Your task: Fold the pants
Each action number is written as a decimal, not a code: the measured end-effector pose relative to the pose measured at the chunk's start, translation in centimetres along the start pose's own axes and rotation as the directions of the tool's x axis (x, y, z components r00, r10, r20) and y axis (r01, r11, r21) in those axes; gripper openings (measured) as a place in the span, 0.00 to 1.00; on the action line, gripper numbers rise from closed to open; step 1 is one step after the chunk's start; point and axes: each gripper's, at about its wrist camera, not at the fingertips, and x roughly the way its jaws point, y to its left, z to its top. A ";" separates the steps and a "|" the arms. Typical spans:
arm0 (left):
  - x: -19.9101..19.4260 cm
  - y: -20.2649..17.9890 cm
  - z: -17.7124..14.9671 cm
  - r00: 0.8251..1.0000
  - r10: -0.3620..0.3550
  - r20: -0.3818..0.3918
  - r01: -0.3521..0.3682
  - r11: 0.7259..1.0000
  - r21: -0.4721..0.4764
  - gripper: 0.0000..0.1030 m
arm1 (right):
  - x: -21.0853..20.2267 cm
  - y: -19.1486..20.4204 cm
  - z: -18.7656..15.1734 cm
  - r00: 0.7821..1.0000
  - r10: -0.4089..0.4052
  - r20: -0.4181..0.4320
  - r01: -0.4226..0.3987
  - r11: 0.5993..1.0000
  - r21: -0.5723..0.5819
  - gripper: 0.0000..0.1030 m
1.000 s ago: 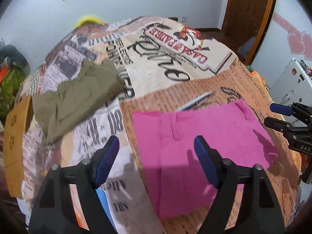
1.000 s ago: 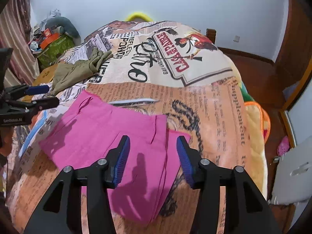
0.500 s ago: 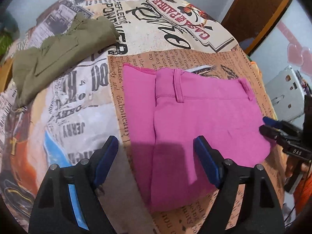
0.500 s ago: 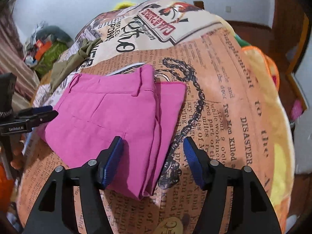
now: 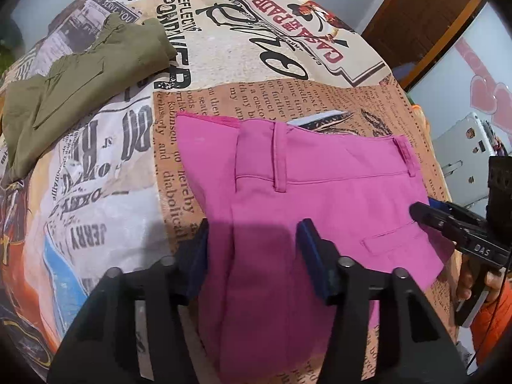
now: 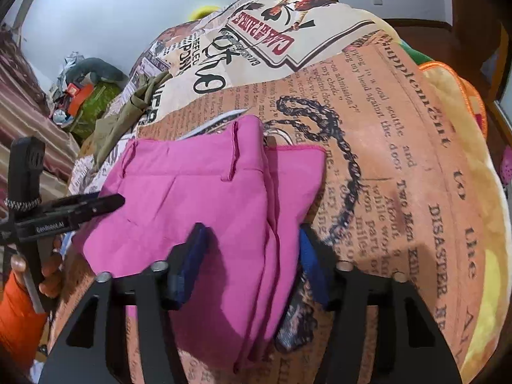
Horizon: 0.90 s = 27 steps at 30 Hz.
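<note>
the folded pink pants lie on the newspaper-print blanket, waistband toward twelve o'clock, with olive pants well apart at ten o'clock. the left gripper and right gripper are both spread wide, grasping nothing, each straddling one side edge of the stack at six o'clock. if a pad catches only the top layer, the fold could slide apart, since the layers lie loose and slightly offset.

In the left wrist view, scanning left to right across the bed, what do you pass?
olive pants → left gripper over the pink pants → right gripper at their right edge.
</note>
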 end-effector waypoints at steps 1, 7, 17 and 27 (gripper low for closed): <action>0.0 0.0 0.1 1.000 -0.008 0.000 0.008 1.000 -0.007 0.42 | 0.1 0.0 0.1 1.000 0.007 0.001 -0.007 1.000 0.007 0.40; -0.3 -0.5 0.1 0.999 0.029 0.016 -0.029 1.000 -0.004 0.28 | -0.1 0.8 0.3 1.000 -0.010 0.021 0.011 1.000 -0.021 0.22; -3.3 -2.3 -0.2 0.991 0.094 0.093 -0.098 0.994 0.042 0.17 | -2.2 2.5 1.2 0.996 -0.024 0.081 0.030 0.997 -0.071 0.11; -9.1 -1.6 -0.1 0.971 0.125 0.202 -0.136 0.990 0.038 0.16 | -4.6 6.4 3.0 0.990 0.015 0.141 0.004 0.991 -0.133 0.10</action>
